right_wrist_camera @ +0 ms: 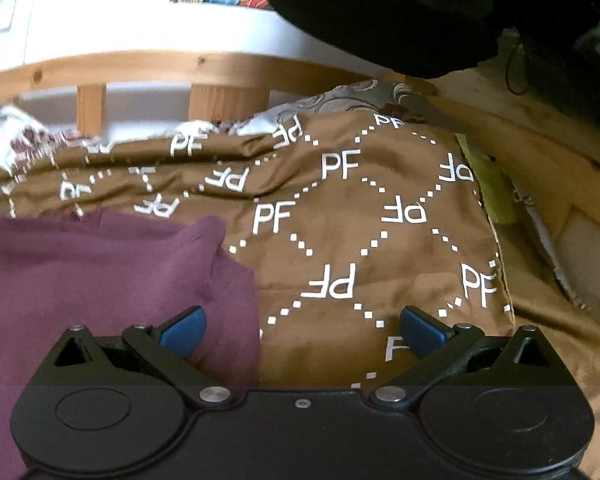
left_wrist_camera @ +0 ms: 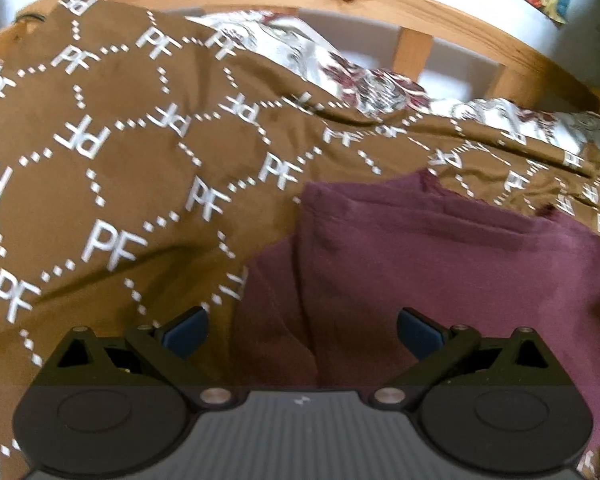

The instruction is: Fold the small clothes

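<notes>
Your left hand-held gripper [left_wrist_camera: 302,330] is spread wide and holds nothing, poised over the maroon garment [left_wrist_camera: 440,264], which lies on the brown PF-print bedspread [left_wrist_camera: 112,152]. Your right hand-held gripper [right_wrist_camera: 302,330], equally wide and empty, straddles the garment's right edge. Only its view shows the dark bundle [right_wrist_camera: 380,12] beyond the wooden bed rail [right_wrist_camera: 140,66].

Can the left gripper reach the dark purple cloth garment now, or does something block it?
Probably yes. The left gripper is open directly over the dark purple cloth garment, with nothing between them.
</notes>
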### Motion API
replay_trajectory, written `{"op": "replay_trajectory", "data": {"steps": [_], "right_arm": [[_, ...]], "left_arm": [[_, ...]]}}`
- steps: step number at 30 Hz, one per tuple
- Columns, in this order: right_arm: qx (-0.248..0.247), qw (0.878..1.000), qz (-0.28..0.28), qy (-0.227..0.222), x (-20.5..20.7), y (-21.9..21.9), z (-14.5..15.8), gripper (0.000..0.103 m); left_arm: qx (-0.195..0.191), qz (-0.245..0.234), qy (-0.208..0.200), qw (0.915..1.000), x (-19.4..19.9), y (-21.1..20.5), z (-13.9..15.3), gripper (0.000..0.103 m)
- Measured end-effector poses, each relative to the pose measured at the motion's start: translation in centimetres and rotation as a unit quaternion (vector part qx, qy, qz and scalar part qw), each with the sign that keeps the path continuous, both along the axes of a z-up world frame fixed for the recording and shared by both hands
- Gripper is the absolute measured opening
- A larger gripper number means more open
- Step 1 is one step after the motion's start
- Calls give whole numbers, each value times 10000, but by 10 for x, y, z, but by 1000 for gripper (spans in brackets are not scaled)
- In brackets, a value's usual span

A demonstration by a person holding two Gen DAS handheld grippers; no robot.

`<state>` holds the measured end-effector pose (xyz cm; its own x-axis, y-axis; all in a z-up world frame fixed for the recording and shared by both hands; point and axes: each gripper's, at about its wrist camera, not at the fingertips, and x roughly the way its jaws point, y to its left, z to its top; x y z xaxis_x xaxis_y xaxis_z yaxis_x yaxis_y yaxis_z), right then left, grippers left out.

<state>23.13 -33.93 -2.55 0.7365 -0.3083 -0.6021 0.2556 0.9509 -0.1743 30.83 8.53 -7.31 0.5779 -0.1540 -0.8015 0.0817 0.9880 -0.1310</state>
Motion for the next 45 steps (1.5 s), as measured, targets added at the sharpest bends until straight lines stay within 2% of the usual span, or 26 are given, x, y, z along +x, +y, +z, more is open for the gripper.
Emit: {"op": "replay_trajectory", "data": {"steps": [2,7,10,13,15,19,24,26,29,30,32,33,34,35,37,39,43,45], "right_arm": [[151,9996,30,-237,-7,-5,10,102],[338,9959,-415,-730,-31,-25,40,102],[533,9917,-824,-830,-47,-42,50,102],[748,9862,-1285,-734,-62,-55,53,102],[915,9838,-1379,-689,-70,-57,53,102],[1010,9895,-914,-488,-78,-32,53,102],[1096,9934,-124,-305,-84,15,53,102],[1083,9935,298,-175,-83,35,50,102],[875,9913,986,-20,-82,62,44,102],[746,9899,1208,11,-82,70,40,102],[527,9877,1473,46,-80,81,35,102],[456,9867,1557,82,-80,85,32,102],[438,9860,1606,135,-78,87,29,102],[470,9855,1619,190,-77,89,26,102],[586,9850,1593,301,-73,88,21,102],[610,9854,1546,366,-72,87,18,102],[633,9863,1477,381,-73,83,16,102],[631,9867,1446,396,-74,82,15,102]], "left_arm": [[-109,-51,82,9999,-2,0,-1,101],[-232,-233,125,9994,-7,-3,2,86],[-205,-241,19,9995,-12,-3,8,77],[-336,-153,-82,9993,-22,4,17,76],[-489,-46,-159,9987,-28,12,23,76],[-728,113,-272,9969,-44,25,31,76],[-1051,25,-111,9944,-59,27,28,78],[-1037,-91,30,9946,-57,20,23,81],[-791,-161,63,9967,-52,10,16,81],[-731,-169,90,9971,-51,8,14,76],[-657,-221,235,9973,-49,4,9,55],[-612,-234,320,9973,-48,3,6,38],[-505,-220,373,9978,-48,2,3,26],[-403,-232,351,9983,-50,1,2,22],[-374,-279,230,9986,-54,1,5,6],[-390,-319,158,9986,-57,2,9,5],[-97,-262,37,9996,-66,0,15,4],[-75,-167,16,9998,-71,2,17,4]]}}
